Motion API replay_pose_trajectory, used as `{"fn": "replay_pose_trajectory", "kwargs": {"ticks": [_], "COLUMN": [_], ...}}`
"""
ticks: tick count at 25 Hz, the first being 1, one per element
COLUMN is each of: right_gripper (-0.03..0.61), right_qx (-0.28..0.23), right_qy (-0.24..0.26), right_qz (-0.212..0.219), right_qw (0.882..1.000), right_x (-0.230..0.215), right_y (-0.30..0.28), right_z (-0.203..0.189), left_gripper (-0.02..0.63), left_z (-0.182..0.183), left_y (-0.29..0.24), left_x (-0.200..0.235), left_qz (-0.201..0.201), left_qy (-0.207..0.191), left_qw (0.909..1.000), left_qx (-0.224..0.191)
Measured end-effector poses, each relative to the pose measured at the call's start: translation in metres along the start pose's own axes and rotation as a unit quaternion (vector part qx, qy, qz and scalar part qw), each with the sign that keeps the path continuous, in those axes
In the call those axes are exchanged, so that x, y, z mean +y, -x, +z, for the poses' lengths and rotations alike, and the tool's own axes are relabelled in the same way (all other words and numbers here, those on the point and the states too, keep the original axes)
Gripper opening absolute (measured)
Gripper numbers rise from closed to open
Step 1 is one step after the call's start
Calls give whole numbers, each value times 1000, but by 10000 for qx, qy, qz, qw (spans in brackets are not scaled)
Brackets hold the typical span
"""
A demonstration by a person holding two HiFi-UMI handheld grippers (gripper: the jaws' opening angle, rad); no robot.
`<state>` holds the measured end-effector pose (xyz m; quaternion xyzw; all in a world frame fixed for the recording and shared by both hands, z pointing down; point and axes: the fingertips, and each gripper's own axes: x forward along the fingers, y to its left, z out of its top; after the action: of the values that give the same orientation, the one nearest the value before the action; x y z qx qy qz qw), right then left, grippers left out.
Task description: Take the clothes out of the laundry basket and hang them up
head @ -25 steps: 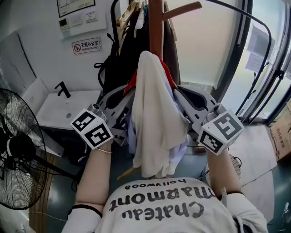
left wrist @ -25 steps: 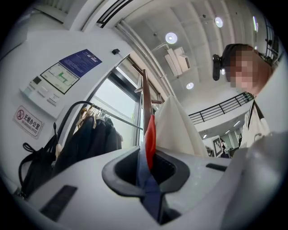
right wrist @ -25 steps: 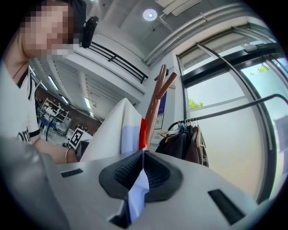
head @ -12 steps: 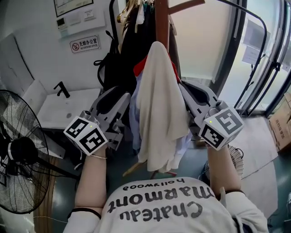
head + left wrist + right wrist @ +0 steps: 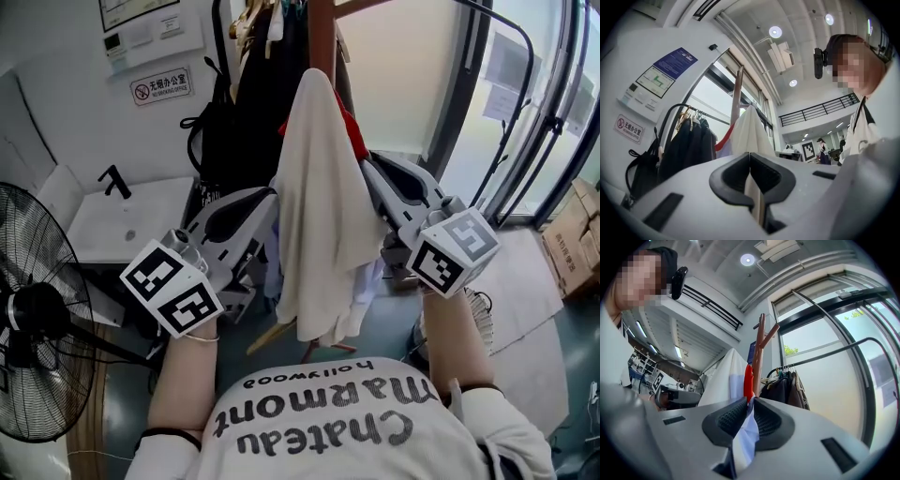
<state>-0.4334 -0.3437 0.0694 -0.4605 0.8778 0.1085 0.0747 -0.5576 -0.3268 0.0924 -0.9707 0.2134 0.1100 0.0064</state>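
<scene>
**A:** How far along?

**B:** Partway, judging by a cream garment point(image 5: 319, 216) draped over the wooden coat stand point(image 5: 322, 33), on top of a red garment point(image 5: 352, 127) and a pale blue-white cloth point(image 5: 746, 439). No sign of the laundry basket, so hard to say what remains.

**A:** And the grippers?

**B:** Raised either side of the stand, pointing slightly upward. For the left gripper point(image 5: 750, 161): just closed, nipping the cream garment's edge. For the right gripper point(image 5: 749, 404): clamped on the pale blue-white cloth beside the red.
</scene>
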Motion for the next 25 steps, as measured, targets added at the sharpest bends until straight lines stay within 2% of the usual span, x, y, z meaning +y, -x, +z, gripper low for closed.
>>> {"fn": "replay_pose_trajectory", "kwargs": {"ticks": [1,3,4,9,14,25], "right_gripper": [57,137,141,152,152,149], "right_qx": [8,8,-6,40,205,475], "right_qy": [5,37,38,50,125,-334], "right_qz": [20,79,86,77,260,753], "right_qw": [10000,10000,10000,9999,9994,9955], "right_x": [1,2,2,3,13,32], "right_y": [1,4,7,22,42,100], "right_z": [1,2,1,-2,-9,-22], "left_gripper": [11,11,11,11,11,11], "left_z": [0,-2,-5,-13,-19,-51], "left_y": [0,0,0,1,-4,-24], "left_x": [-2,-7,-9,-18,-37,-105], "left_qz": [-40,-94,-92,156,406,833], "left_qy": [29,79,92,130,190,85], "left_qw": [10000,9999,9999,9998,9990,9960], "left_qx": [2,6,13,-17,-29,300]}}
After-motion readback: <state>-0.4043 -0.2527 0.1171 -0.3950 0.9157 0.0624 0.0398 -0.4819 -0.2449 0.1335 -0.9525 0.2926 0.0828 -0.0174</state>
